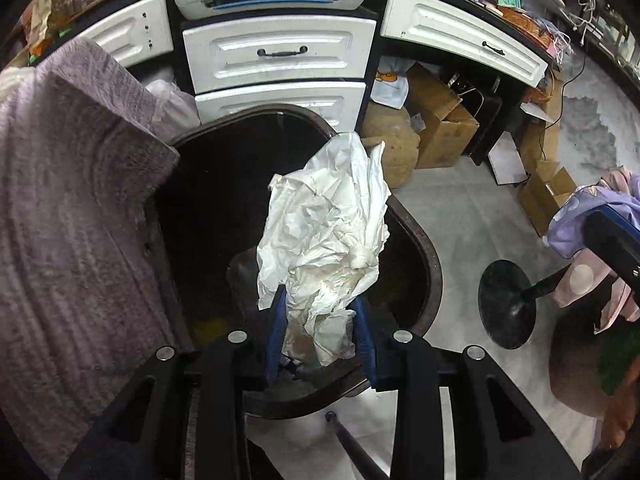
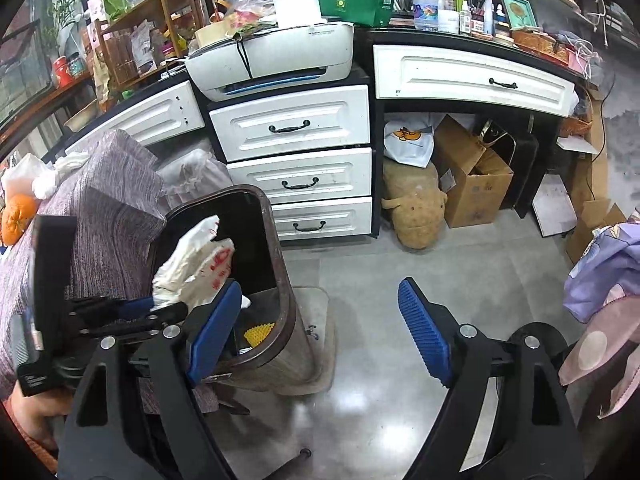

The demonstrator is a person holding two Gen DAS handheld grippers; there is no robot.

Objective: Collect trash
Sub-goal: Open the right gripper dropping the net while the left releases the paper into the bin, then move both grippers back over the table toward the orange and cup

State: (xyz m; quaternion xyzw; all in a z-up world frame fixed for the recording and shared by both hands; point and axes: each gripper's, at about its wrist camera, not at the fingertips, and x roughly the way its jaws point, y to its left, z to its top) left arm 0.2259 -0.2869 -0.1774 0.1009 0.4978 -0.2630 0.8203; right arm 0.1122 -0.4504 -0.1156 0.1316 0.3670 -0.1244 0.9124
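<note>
My left gripper (image 1: 320, 328) is shut on a crumpled white plastic bag (image 1: 328, 232) and holds it over the open mouth of a dark brown trash bin (image 1: 434, 276). In the right wrist view the same bag (image 2: 196, 264), with red print, hangs over the bin (image 2: 280, 264), held by the left gripper (image 2: 160, 306) at the left. My right gripper (image 2: 320, 328) is open and empty, above the grey floor just right of the bin. Something yellow (image 2: 258, 334) lies in the bin's bottom.
A table with a purple-grey cloth (image 2: 104, 216) stands left of the bin, with an orange (image 2: 18, 216) on it. White drawers (image 2: 296, 160) and a printer (image 2: 272, 60) stand behind. Cardboard boxes (image 2: 472, 188) and a plush toy (image 2: 416, 208) sit under the desk. A black stool base (image 1: 508, 304) is at right.
</note>
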